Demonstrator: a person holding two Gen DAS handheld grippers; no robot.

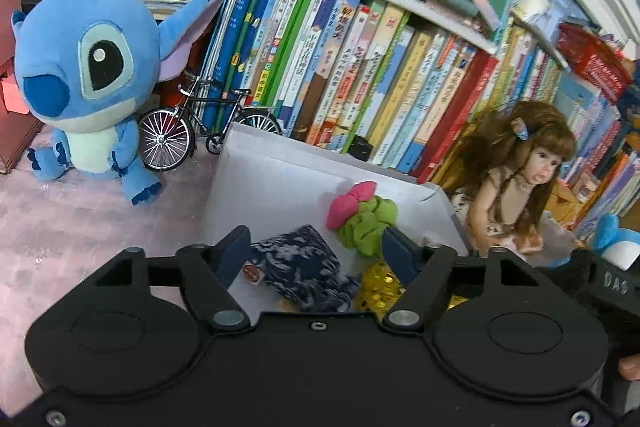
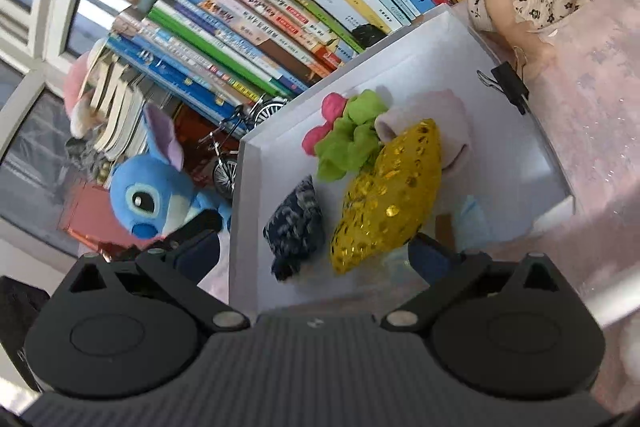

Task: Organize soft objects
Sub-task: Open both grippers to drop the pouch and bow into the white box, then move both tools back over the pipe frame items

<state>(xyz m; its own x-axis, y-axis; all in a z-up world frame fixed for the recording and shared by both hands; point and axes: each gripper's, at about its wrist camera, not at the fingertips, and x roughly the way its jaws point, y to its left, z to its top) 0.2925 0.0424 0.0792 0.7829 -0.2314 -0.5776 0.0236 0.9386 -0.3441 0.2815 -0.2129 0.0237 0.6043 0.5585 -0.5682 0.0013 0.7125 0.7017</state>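
A white box (image 1: pixel 280 171) (image 2: pixel 516 163) holds several soft items. A dark blue patterned pouch (image 1: pixel 308 269) (image 2: pixel 296 223) lies between the fingers of my left gripper (image 1: pixel 318 247), which is open and not pressing on it. A gold sequin cushion (image 2: pixel 390 195) (image 1: pixel 378 285) lies beside the pouch, with a green and pink scrunchie (image 1: pixel 362 215) (image 2: pixel 348 137) behind it and a pale pink soft piece (image 2: pixel 444 123) under it. My right gripper (image 2: pixel 316 251) hangs open wide above the box's near side, its pads clear of the cushion.
A blue plush toy (image 1: pixel 88 79) (image 2: pixel 156 195) and a small model bicycle (image 1: pixel 200 131) stand left of the box. A long-haired doll (image 1: pixel 520 179) sits on its right. Rows of books (image 1: pixel 380 67) line the back. A black binder clip (image 2: pixel 508 83) sits on the box rim.
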